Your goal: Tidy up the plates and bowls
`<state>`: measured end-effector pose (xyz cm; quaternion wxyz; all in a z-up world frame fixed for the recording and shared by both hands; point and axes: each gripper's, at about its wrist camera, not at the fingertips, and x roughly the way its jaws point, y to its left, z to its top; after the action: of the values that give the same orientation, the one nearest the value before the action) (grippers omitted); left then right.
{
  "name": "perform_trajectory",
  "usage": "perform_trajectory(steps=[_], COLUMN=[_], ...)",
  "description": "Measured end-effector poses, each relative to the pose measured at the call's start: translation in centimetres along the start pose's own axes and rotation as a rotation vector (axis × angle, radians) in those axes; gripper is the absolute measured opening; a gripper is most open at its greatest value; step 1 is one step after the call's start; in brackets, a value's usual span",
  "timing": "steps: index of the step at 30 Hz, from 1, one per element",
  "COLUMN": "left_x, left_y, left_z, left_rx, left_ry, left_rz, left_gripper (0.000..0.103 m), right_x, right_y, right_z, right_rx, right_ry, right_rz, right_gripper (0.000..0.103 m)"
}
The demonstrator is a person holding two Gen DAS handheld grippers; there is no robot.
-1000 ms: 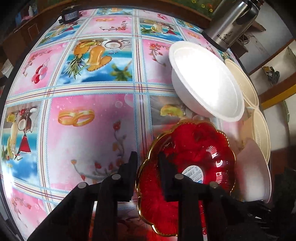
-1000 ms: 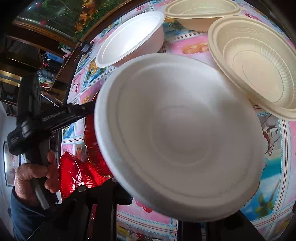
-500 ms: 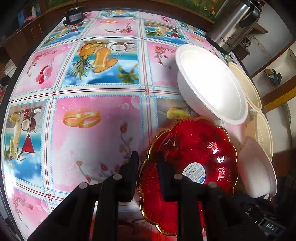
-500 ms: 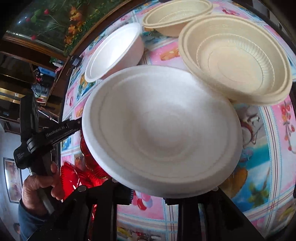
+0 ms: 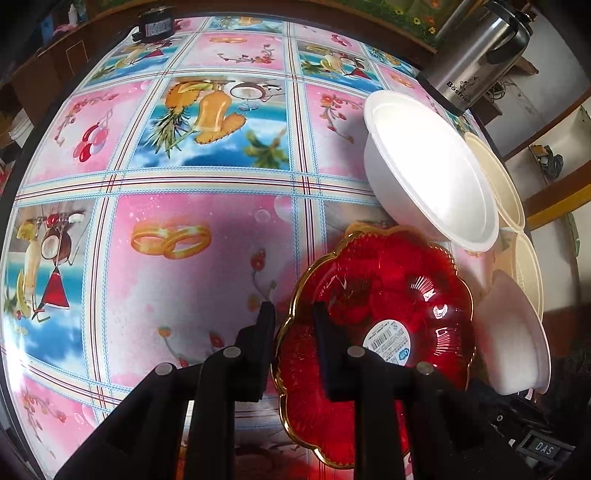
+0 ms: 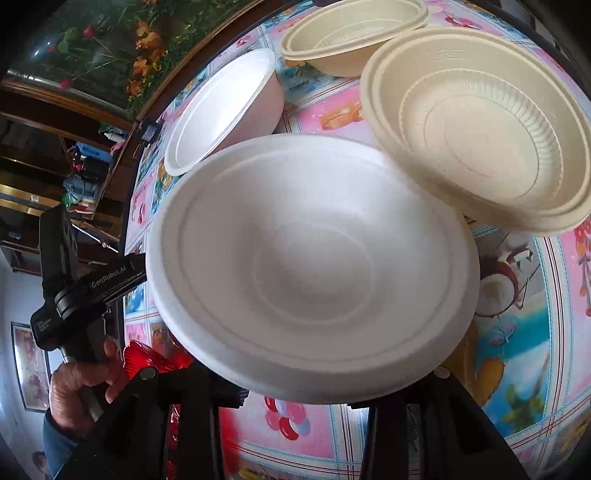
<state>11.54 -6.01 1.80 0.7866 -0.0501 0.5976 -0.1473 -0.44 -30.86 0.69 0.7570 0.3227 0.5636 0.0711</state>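
My left gripper (image 5: pixel 293 325) is shut on the near rim of a red glass plate (image 5: pixel 376 295) with a gold edge and a barcode sticker. The plate lies at the table's right side. In the right wrist view a white foam bowl (image 6: pixel 314 266) fills the middle, its far rim overlapping a beige ribbed bowl (image 6: pixel 480 129). My right gripper (image 6: pixel 295 397) is opening; the bowl's near rim sits between its spread fingers, which it largely hides. A second white bowl (image 6: pixel 221 110) and another beige bowl (image 6: pixel 351 33) stand behind. A hand (image 6: pixel 74 380) holds the left gripper.
A steel thermos (image 5: pixel 476 55) stands at the far right corner and a small black device (image 5: pixel 155 24) at the far edge. The flowered tablecloth (image 5: pixel 184 221) stretches left of the plate. The four bowls crowd the table's right edge.
The right gripper's fingers have spread apart under the white bowl, and the bowl has come lower and flatter in the view. The left gripper keeps its hold on the red plate.
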Motion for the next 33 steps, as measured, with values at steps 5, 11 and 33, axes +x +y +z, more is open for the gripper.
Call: perform_trajectory(steps=[5, 11, 33], left_x=[0.2, 0.3, -7.9], left_y=[-0.1, -0.9, 2.2], left_z=[0.3, 0.1, -4.8], left_rx=[0.004, 0.037, -0.088], left_ry=[-0.001, -0.015, -0.154], left_rz=[0.002, 0.021, 0.058], left_gripper=[0.020, 0.021, 0.021], right_x=[0.1, 1.8, 0.3], right_y=[0.4, 1.1, 6.7], right_z=[0.2, 0.7, -0.8], right_rx=[-0.013, -0.021, -0.259], right_ry=[-0.003, -0.001, 0.025], right_rz=[0.010, 0.023, 0.134], right_gripper=[0.039, 0.026, 0.011])
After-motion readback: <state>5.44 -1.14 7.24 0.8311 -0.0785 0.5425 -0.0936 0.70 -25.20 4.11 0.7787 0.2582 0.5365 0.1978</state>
